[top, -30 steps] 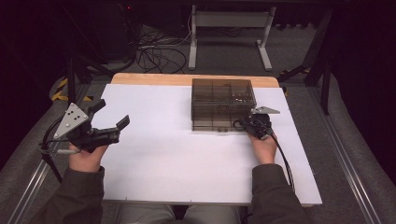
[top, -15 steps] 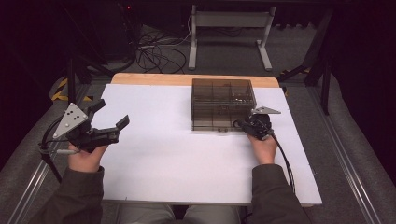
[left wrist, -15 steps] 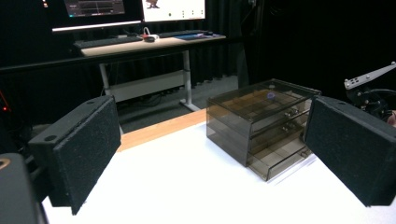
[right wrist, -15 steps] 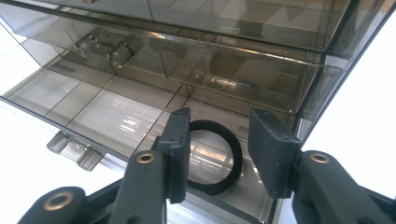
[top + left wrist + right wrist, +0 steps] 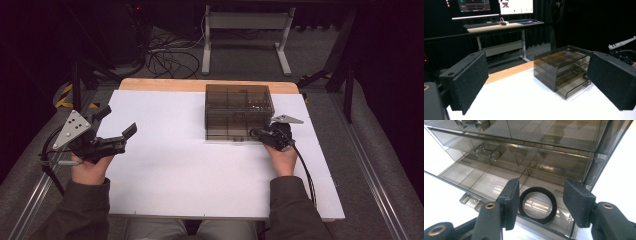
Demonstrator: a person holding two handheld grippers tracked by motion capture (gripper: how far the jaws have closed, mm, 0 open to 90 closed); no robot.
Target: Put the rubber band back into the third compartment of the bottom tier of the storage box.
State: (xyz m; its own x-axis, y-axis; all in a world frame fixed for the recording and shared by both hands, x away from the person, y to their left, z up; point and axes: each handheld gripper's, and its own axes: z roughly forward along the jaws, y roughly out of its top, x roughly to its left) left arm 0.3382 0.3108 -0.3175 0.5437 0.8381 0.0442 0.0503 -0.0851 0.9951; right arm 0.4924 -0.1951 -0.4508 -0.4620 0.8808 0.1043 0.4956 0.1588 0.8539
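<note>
Forearms enter from the near edge of the white table. The right claw hangs at the front of the smoky clear drawer box, its jaws spread apart and empty. Directly between and just beyond them, a black ring lies flat in the front right compartment of the pulled-out bottom drawer; it touches neither jaw, though the left one looks close. A grasp would probably need only a short dip forward and down. The drawer's other compartments look bare. The left claw, also wide open and holding nothing, hovers over the table's left edge, well apart from the box, so the right hand is far nearer.
</note>
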